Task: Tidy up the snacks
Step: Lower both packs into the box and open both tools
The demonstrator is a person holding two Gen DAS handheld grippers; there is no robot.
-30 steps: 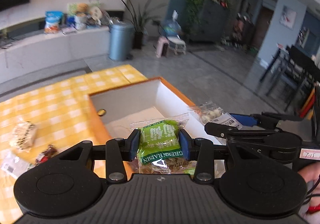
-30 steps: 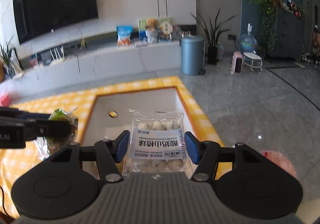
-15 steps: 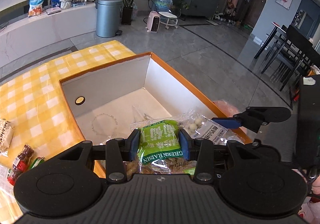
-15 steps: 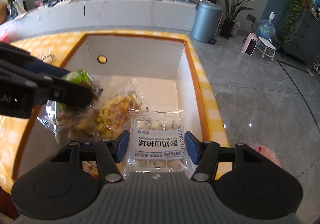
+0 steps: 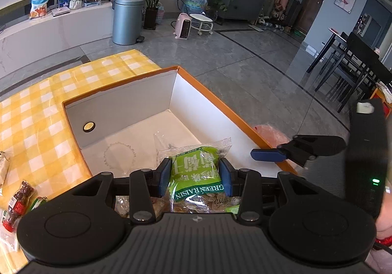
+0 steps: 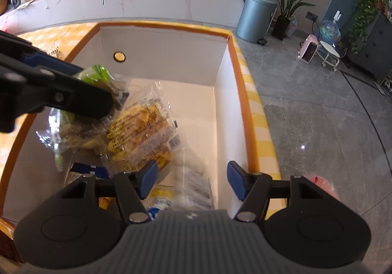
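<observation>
Green raisin pack was pinched between the left gripper pads, held over the near end of the orange-rimmed box, not yet let go. Right gripper was spread w/ nothing between its fingers, hovering over the box's right side. Inside the box: a yellow snack bag & a blurred clear packet right below the right gripper. On the checked tablecloth a few snacks left, e.g. a red candy pack. Judged roughly midway: some packed, raisins next, leftovers on the cloth to fetch
</observation>
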